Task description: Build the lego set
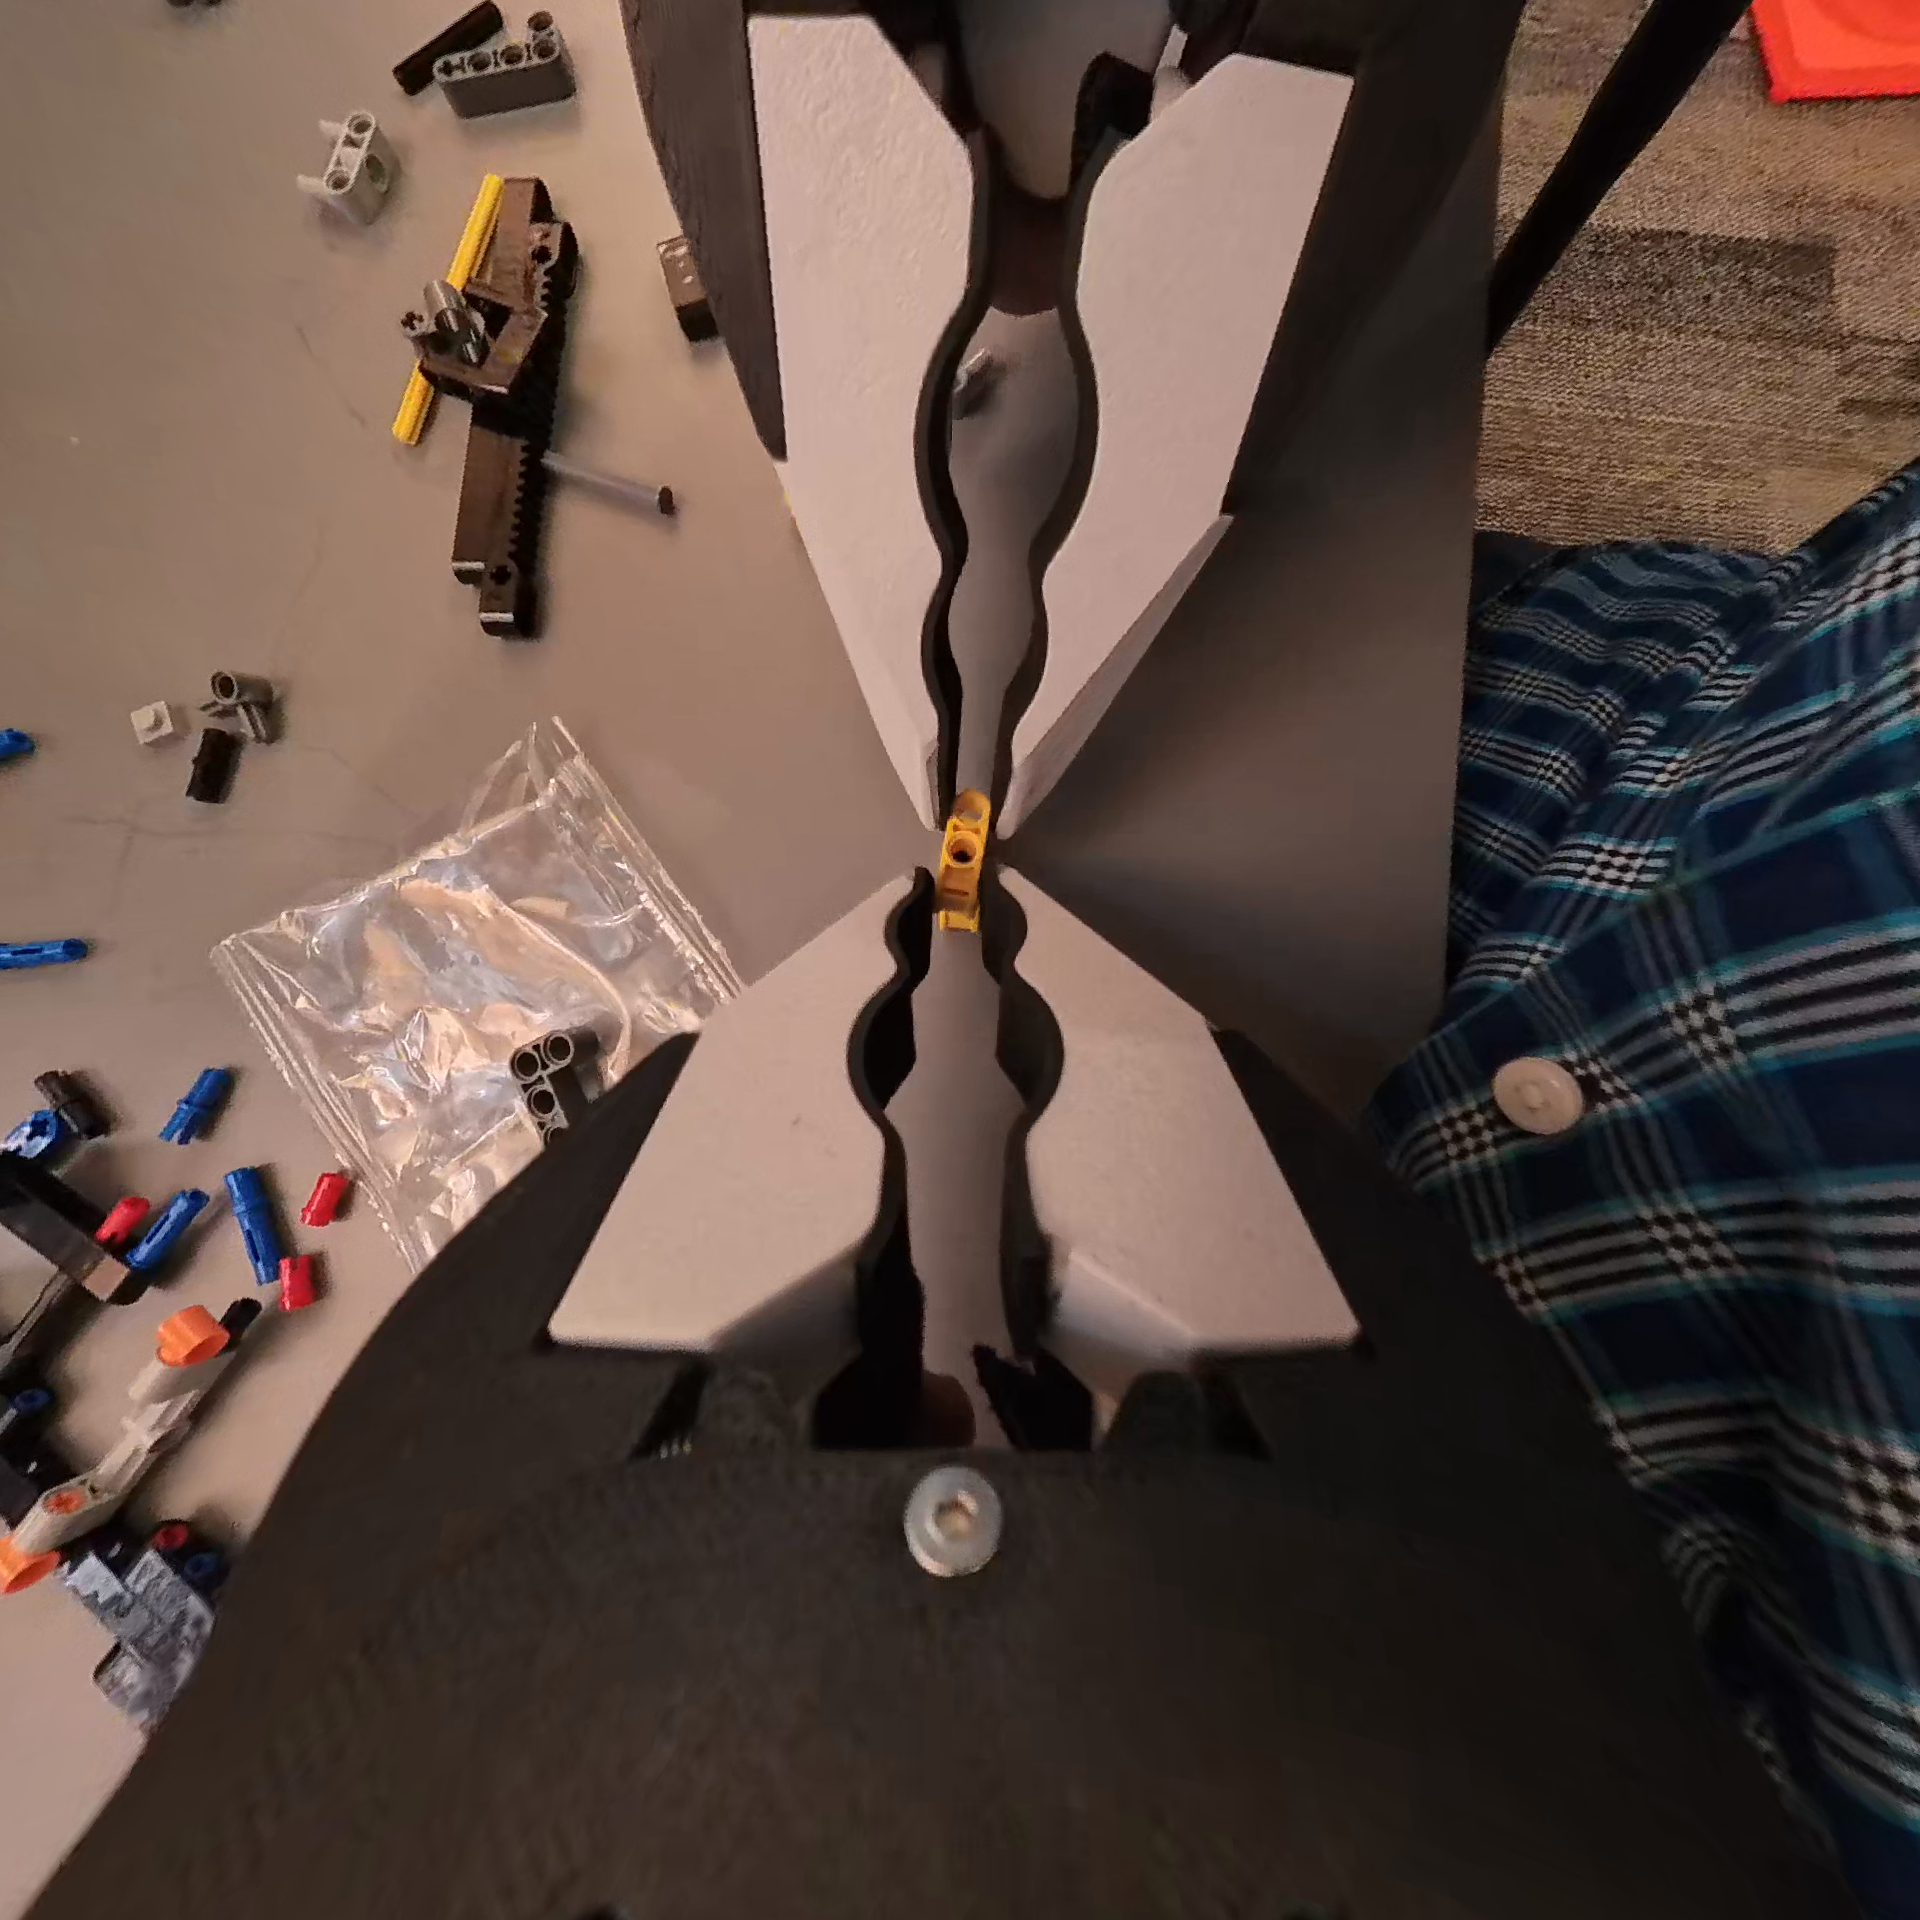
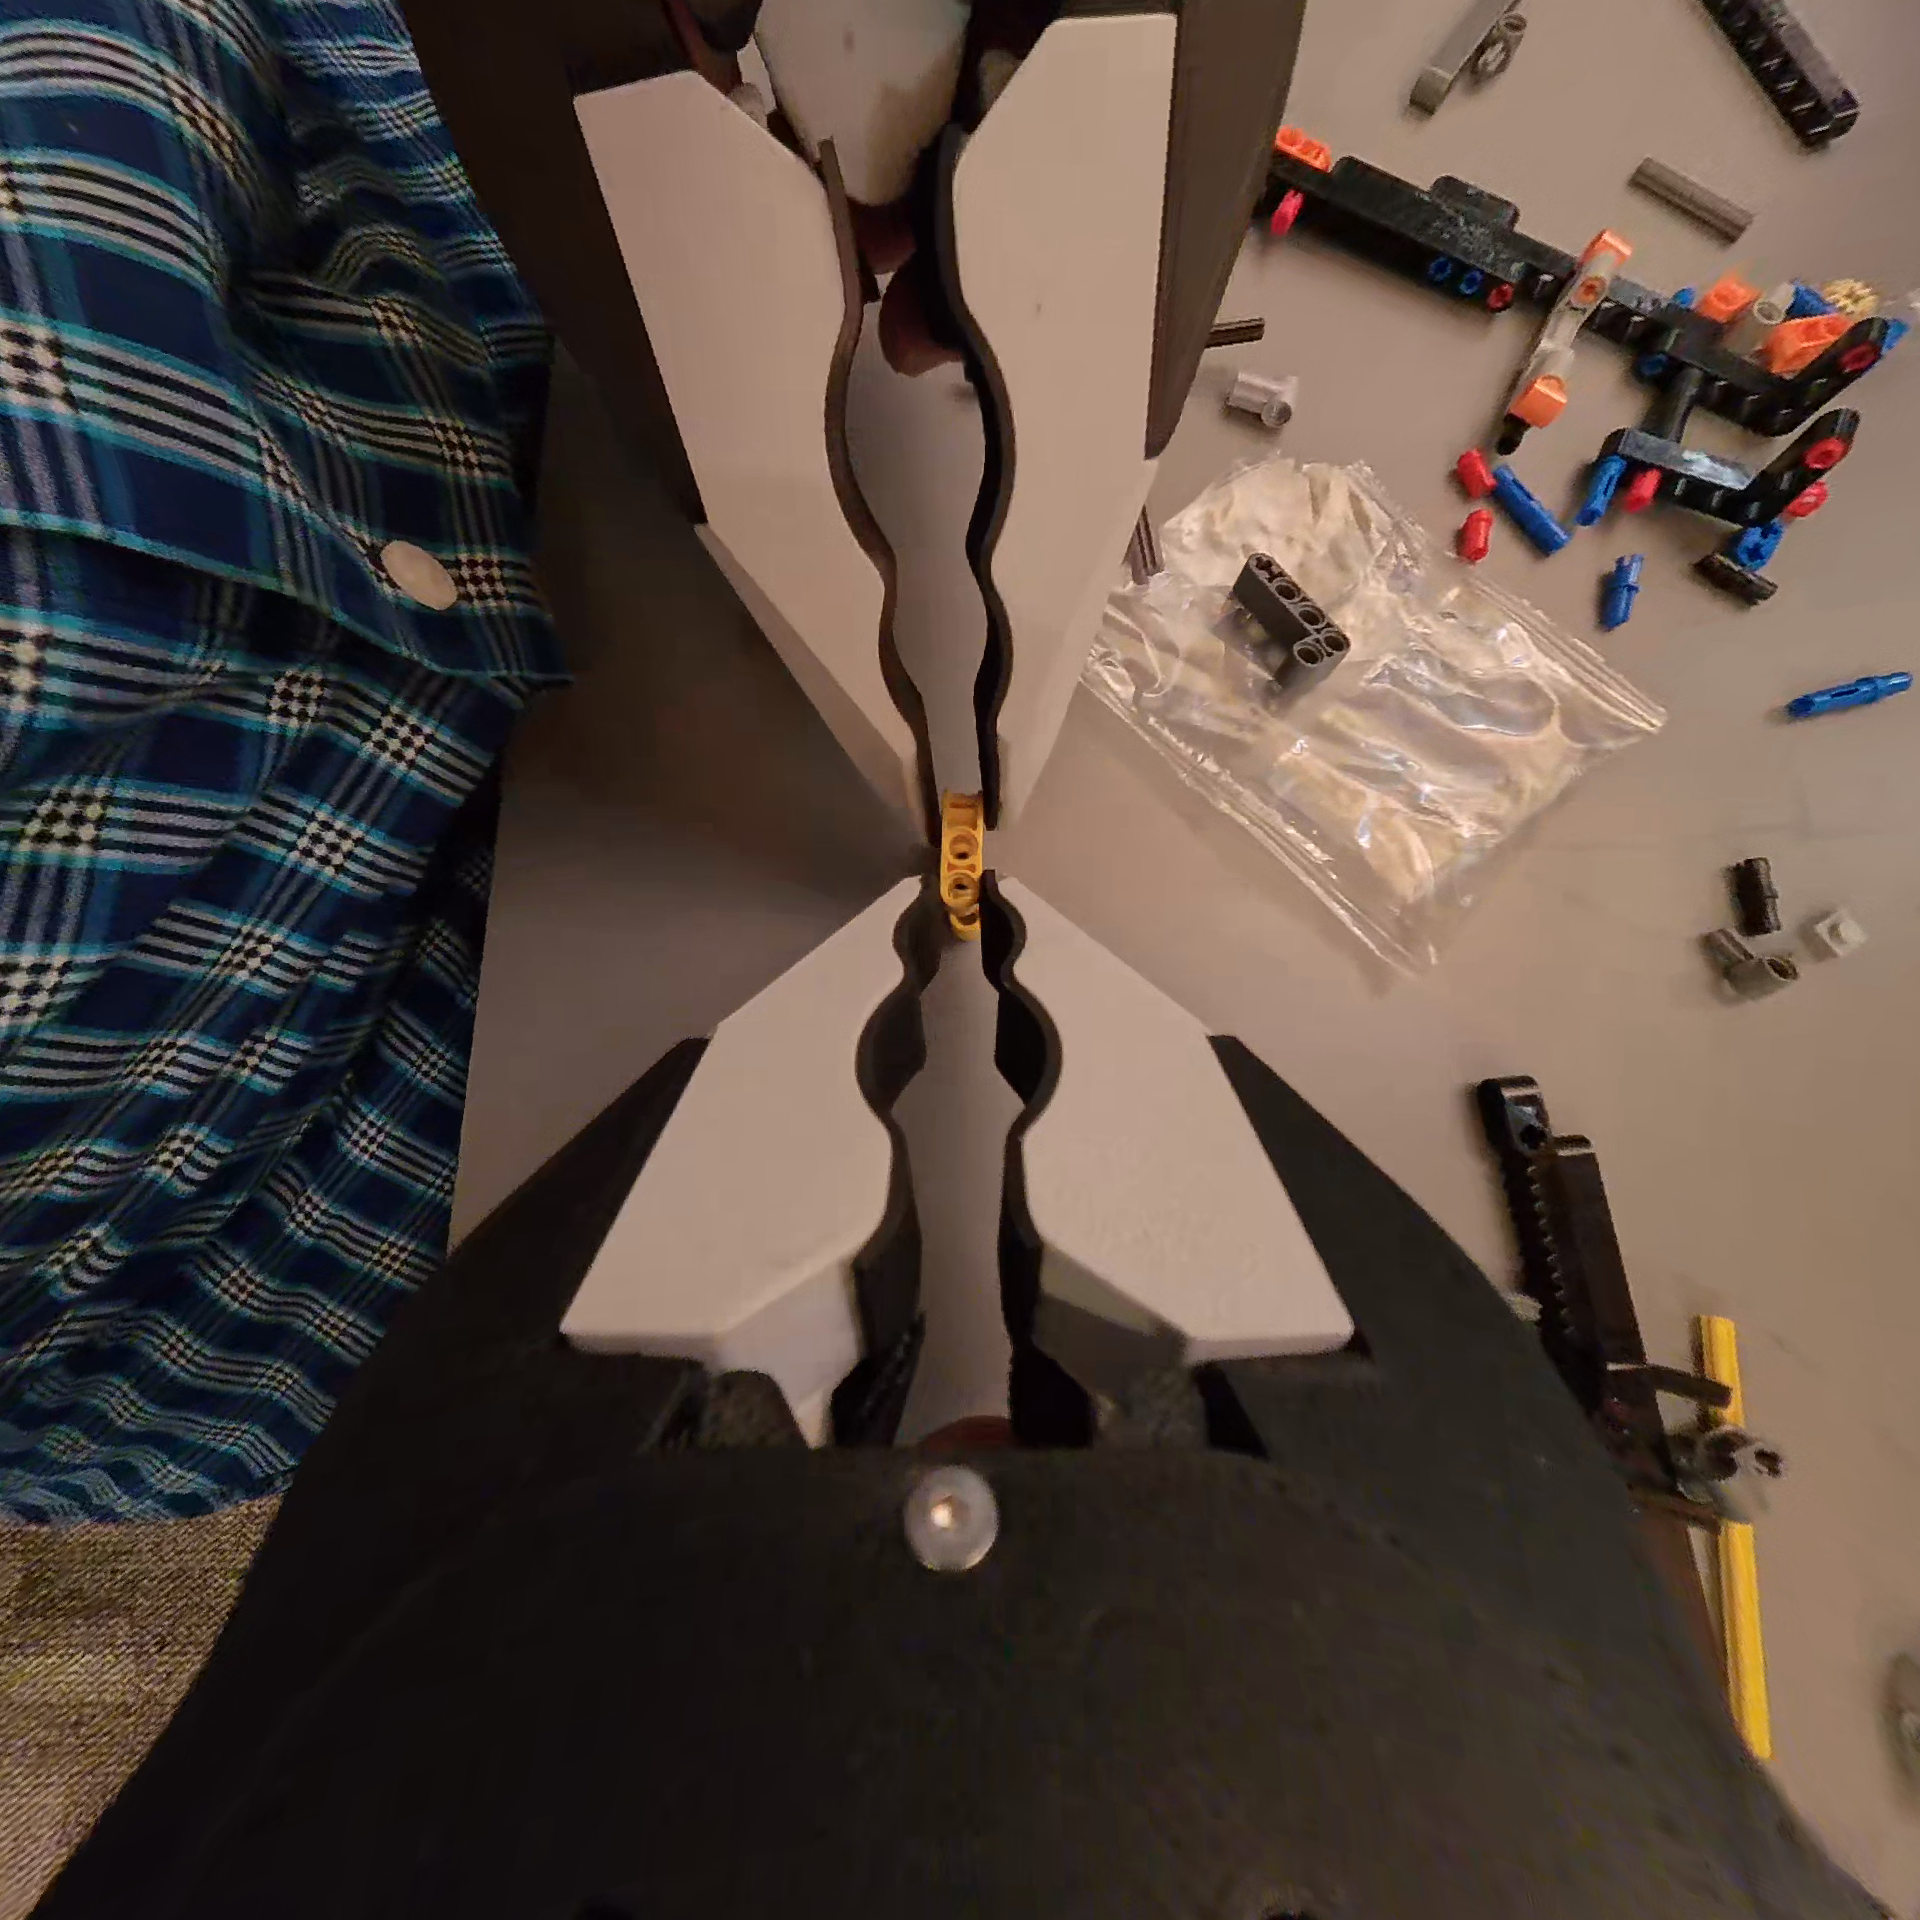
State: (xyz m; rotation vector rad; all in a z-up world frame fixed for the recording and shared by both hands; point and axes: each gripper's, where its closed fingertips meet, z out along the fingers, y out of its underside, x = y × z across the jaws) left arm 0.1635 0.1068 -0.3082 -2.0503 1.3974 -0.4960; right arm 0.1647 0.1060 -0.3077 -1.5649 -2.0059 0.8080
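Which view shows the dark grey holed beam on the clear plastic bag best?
The right wrist view: the dark grey holed beam lies fully exposed on the clear plastic bag. In the left wrist view, that gripper's body partly hides the beam.

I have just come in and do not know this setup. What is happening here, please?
A person in a plaid shirt builds a Lego set with two hand-held grippers. The left gripper and the right gripper meet tip to tip, both pinching one small yellow Technic piece above the grey table. Loose pins, a clear plastic bag and a black toothed rack assembly lie beside.
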